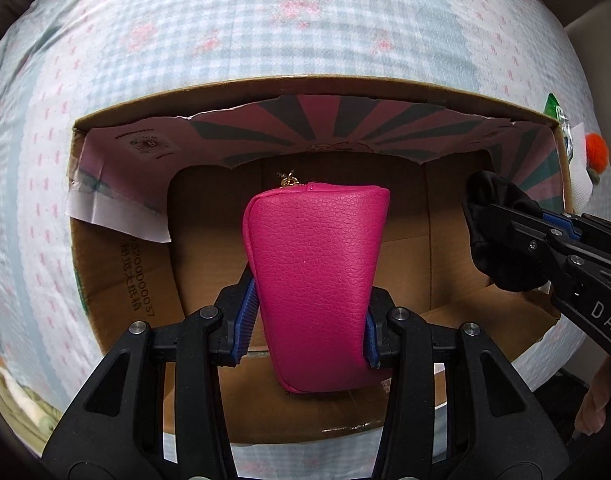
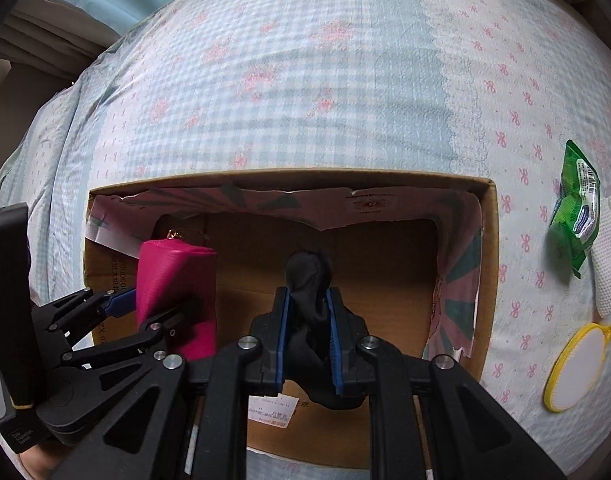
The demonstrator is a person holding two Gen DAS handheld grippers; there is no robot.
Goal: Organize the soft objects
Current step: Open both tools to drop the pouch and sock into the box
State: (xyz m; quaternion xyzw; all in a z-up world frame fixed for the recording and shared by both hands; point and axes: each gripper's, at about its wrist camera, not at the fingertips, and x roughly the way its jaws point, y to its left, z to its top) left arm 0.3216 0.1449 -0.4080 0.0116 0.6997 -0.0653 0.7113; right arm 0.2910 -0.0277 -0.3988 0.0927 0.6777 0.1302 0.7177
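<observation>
The left gripper (image 1: 309,320) clamped its fingers on a pink pouch (image 1: 315,276), hung over the open cardboard box (image 1: 121,264) on the bed, likely for dropping in. Rightward, the right gripper (image 2: 307,336) pinched a black cloth bundle (image 2: 309,280) above the same box.

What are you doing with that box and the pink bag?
A person is tidying soft things into a cardboard box on a bed. The left gripper squeezes a pink pouch over the open box. The right gripper pinches a black cloth beside it, also over the box. Neither has been let go yet.
</observation>
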